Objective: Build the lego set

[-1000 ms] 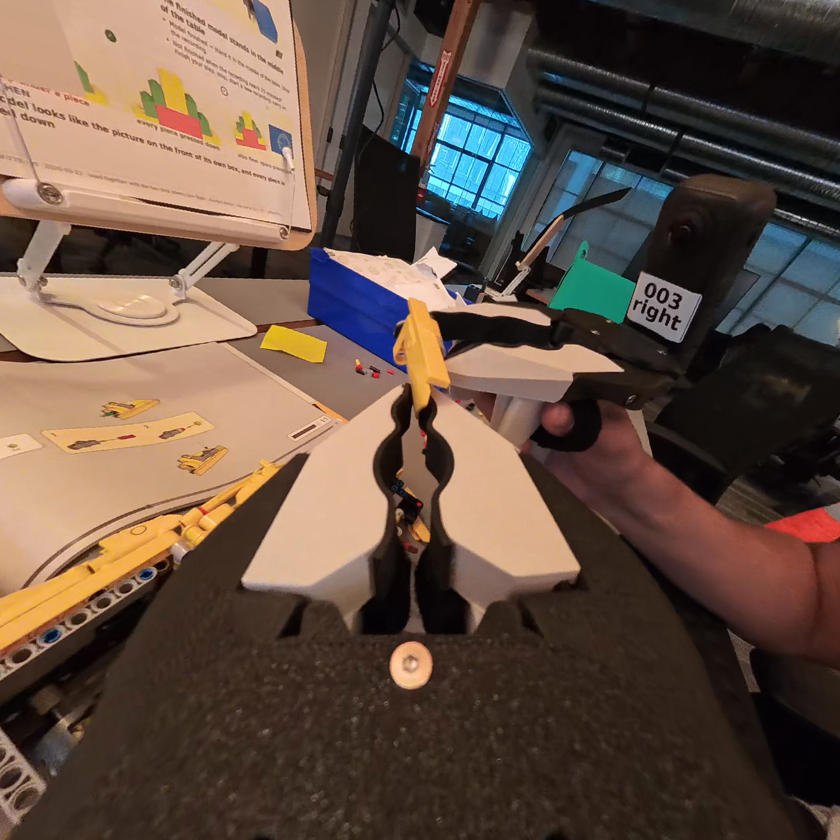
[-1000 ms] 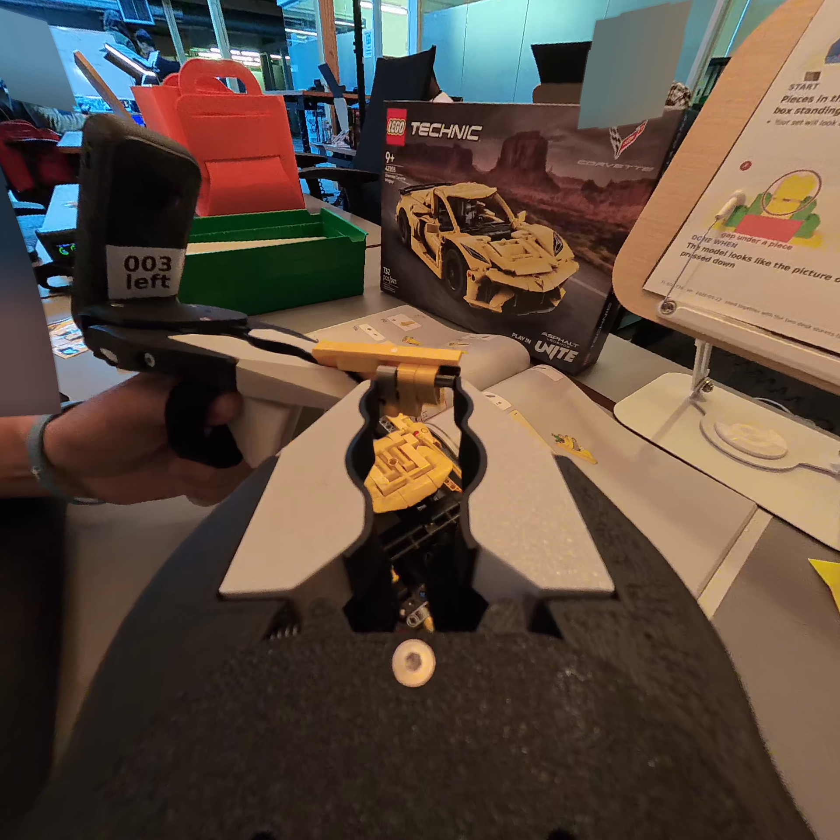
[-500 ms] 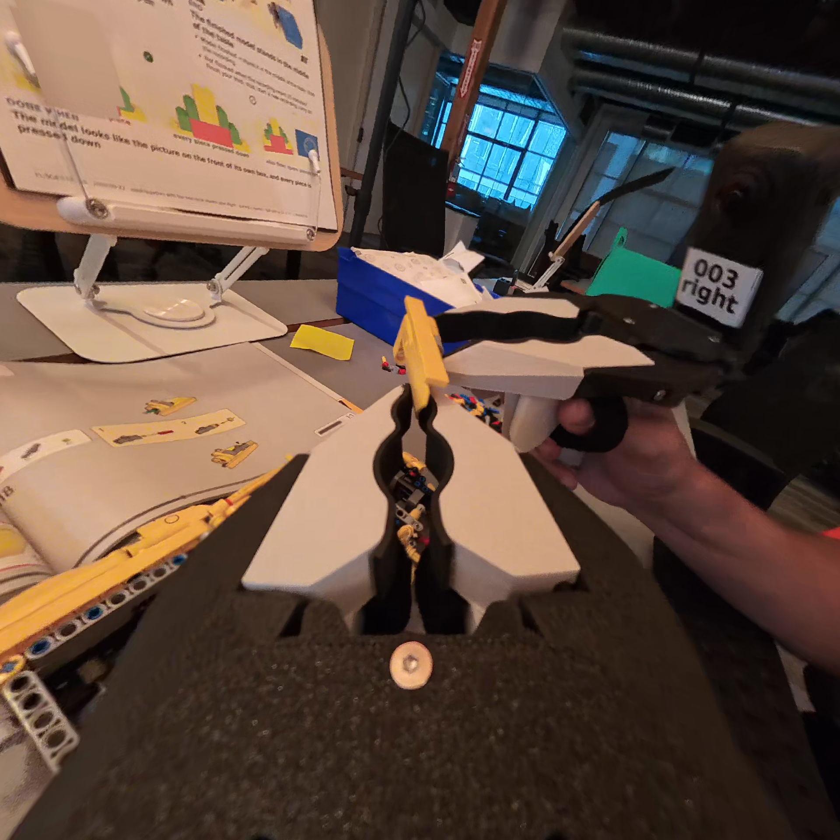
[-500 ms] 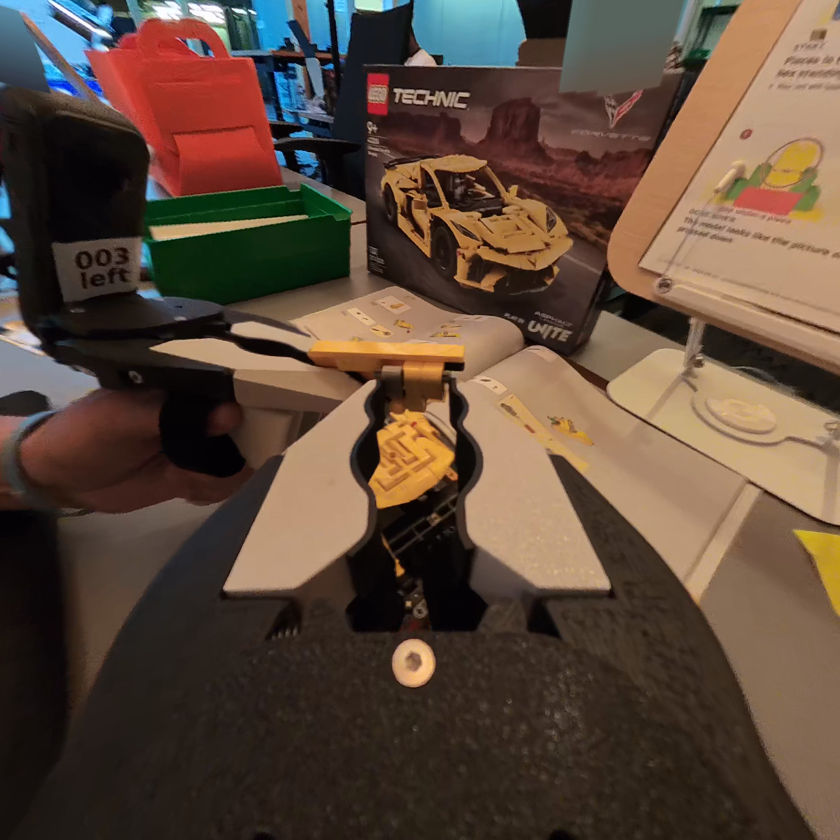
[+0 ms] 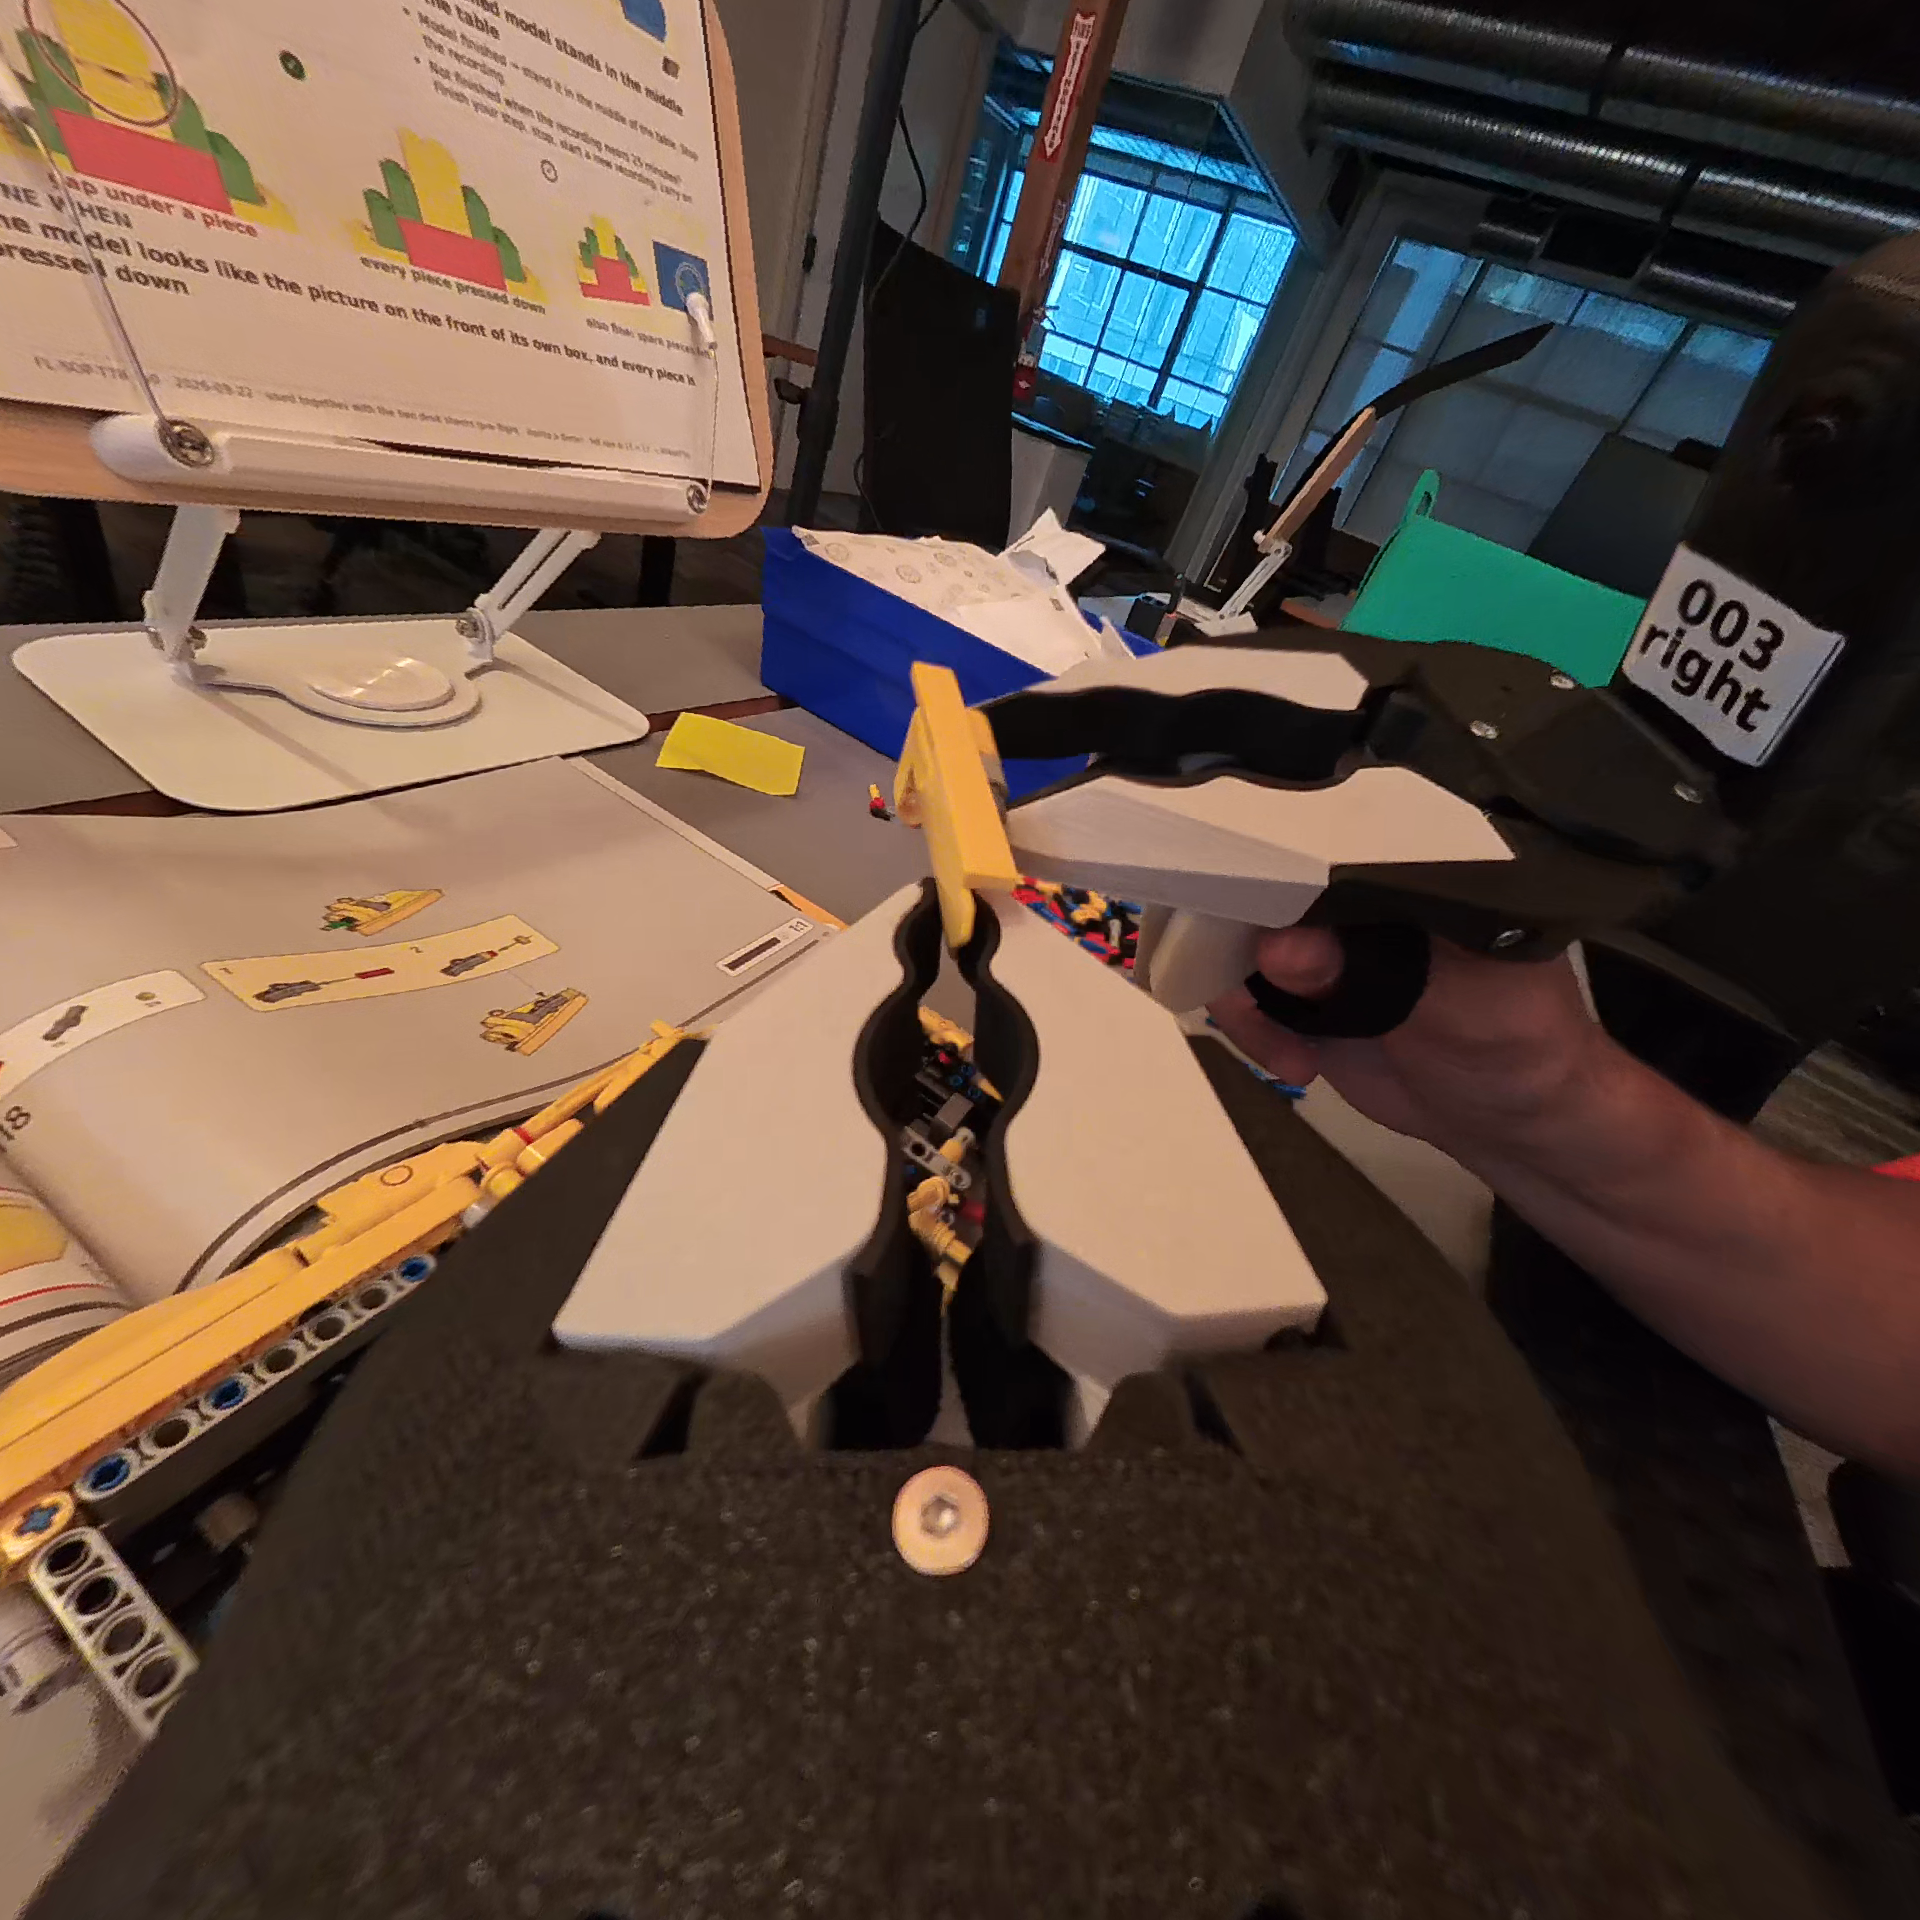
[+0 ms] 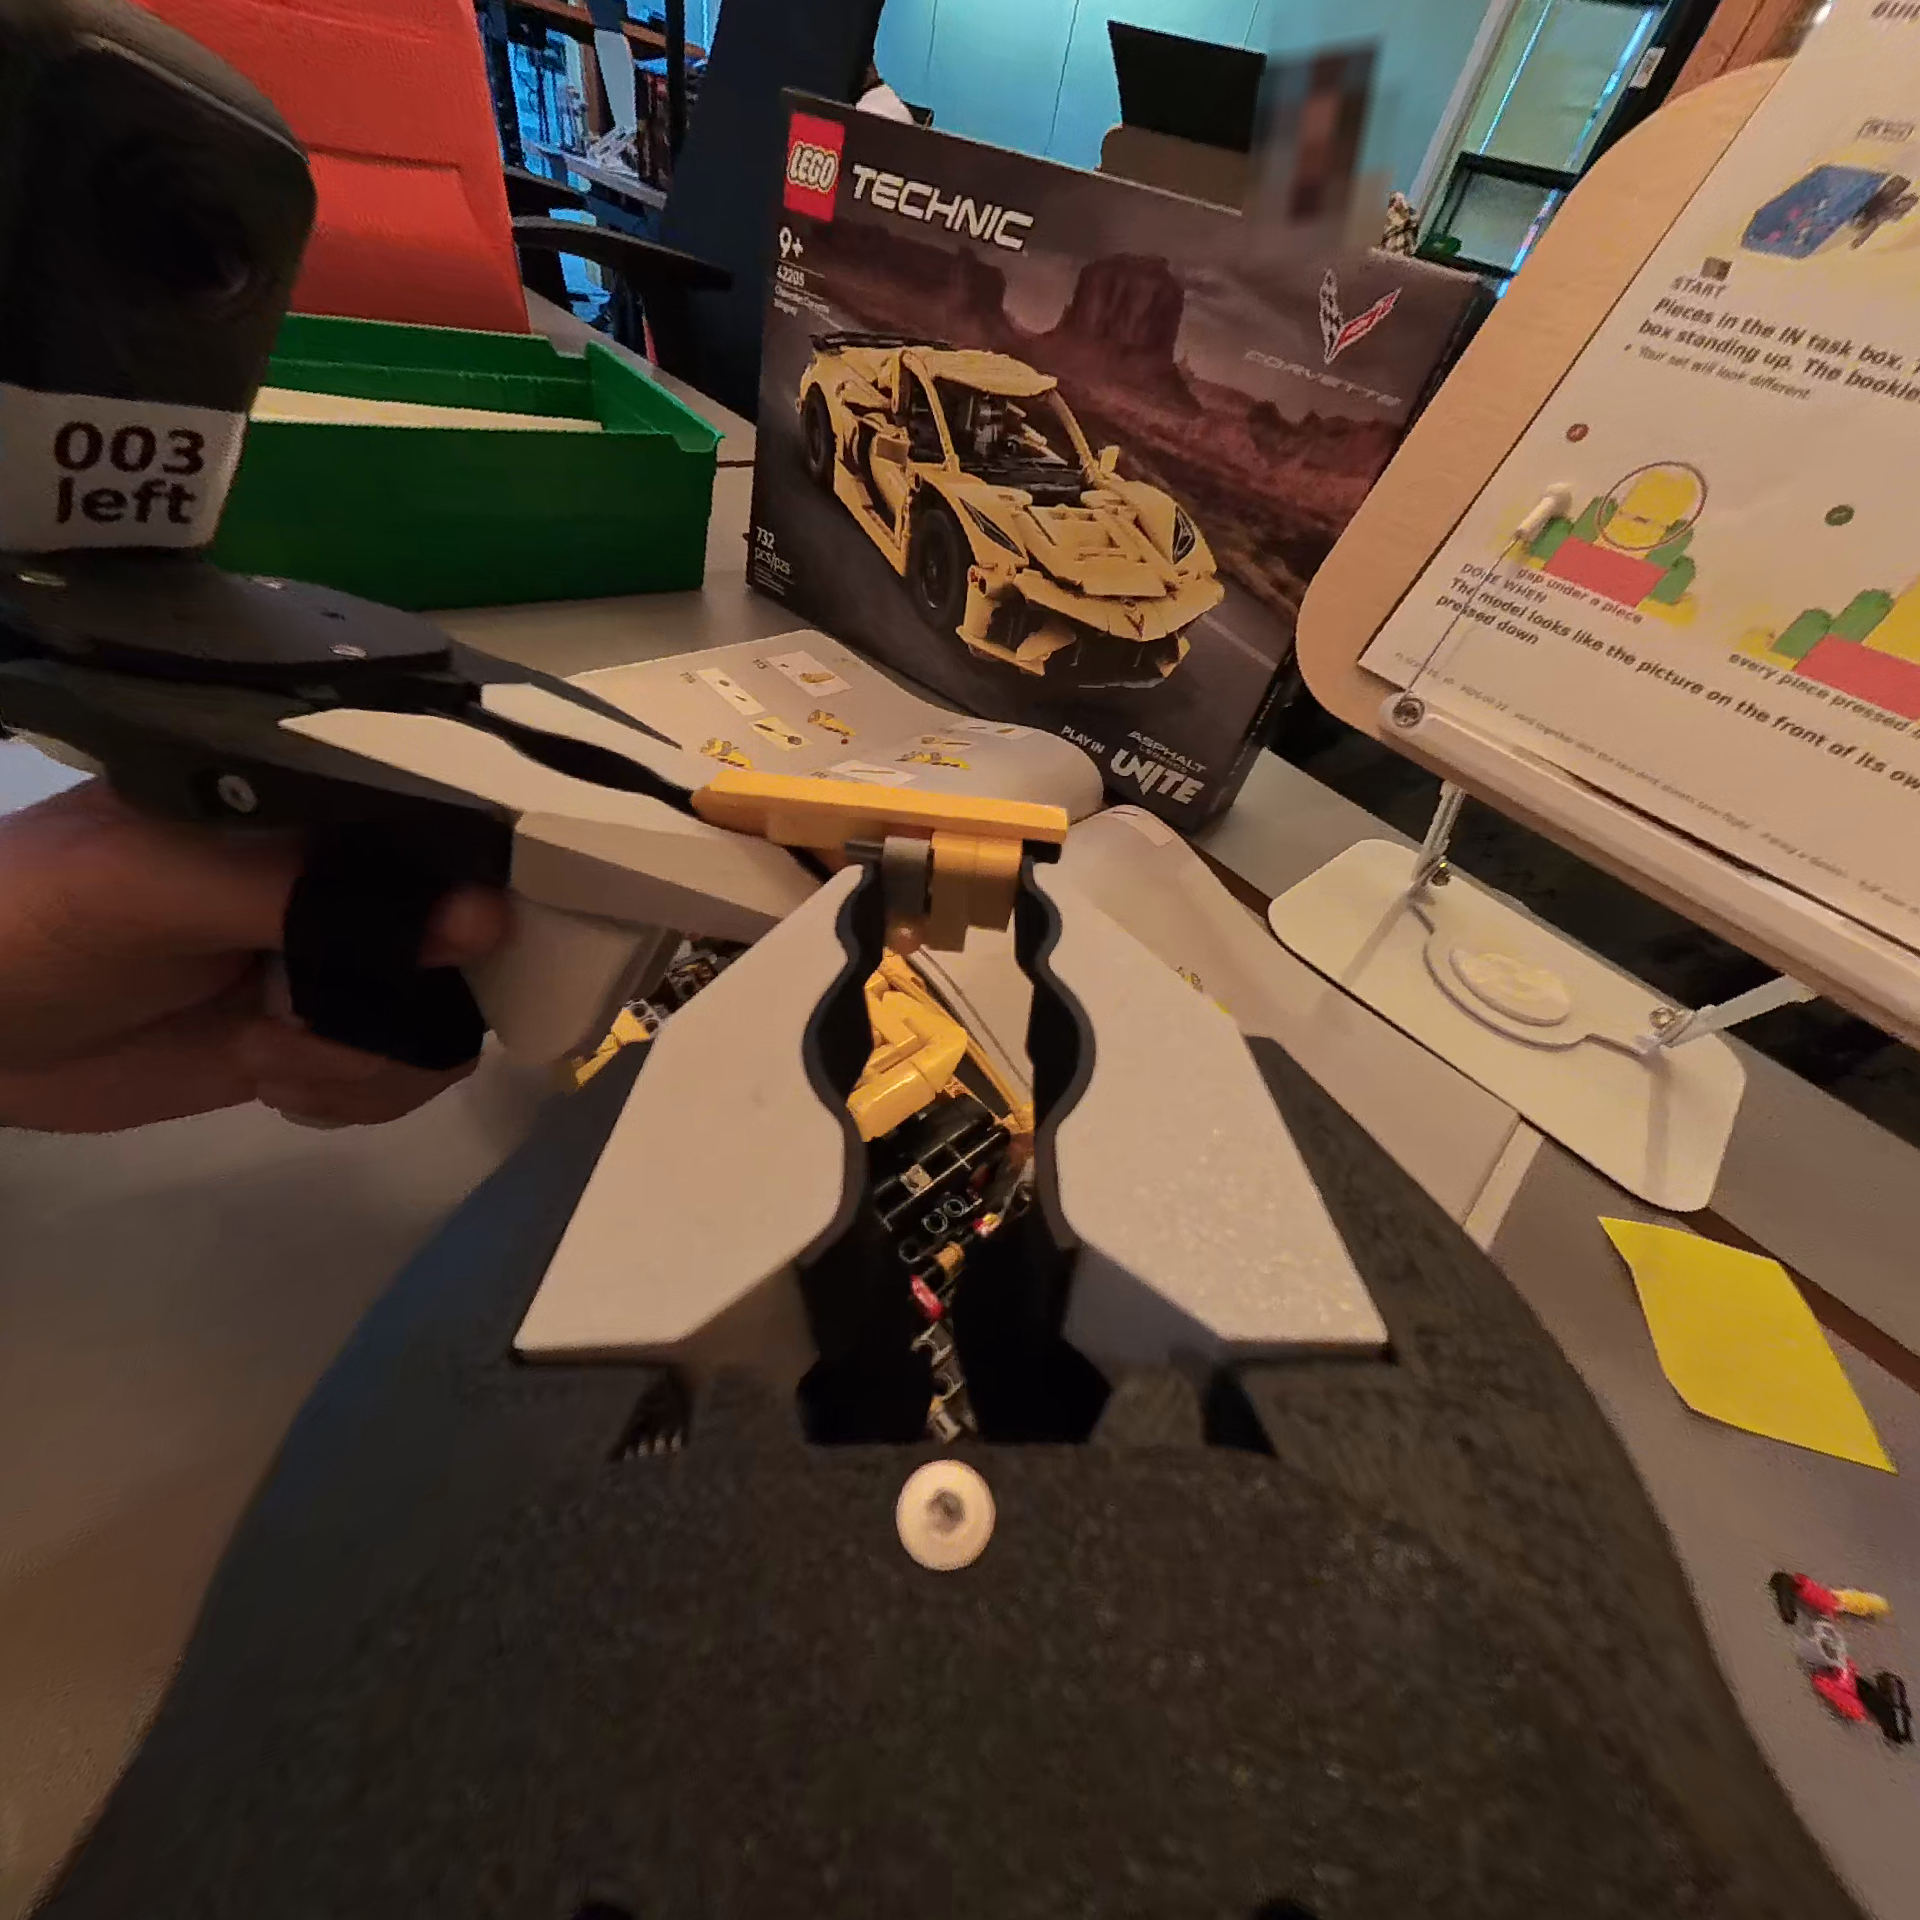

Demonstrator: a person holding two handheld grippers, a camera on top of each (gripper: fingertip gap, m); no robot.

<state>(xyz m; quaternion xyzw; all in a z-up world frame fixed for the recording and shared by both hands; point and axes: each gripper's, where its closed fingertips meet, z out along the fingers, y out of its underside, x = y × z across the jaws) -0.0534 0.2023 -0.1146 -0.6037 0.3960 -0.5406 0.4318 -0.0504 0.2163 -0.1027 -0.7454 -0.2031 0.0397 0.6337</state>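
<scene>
Both my grippers pinch one yellow lego piece: my left gripper clamps its flat bar, my right gripper its hinge block. The loose bricks have come into view behind. Farther, a blue bin holds papers on the grey table.
</scene>
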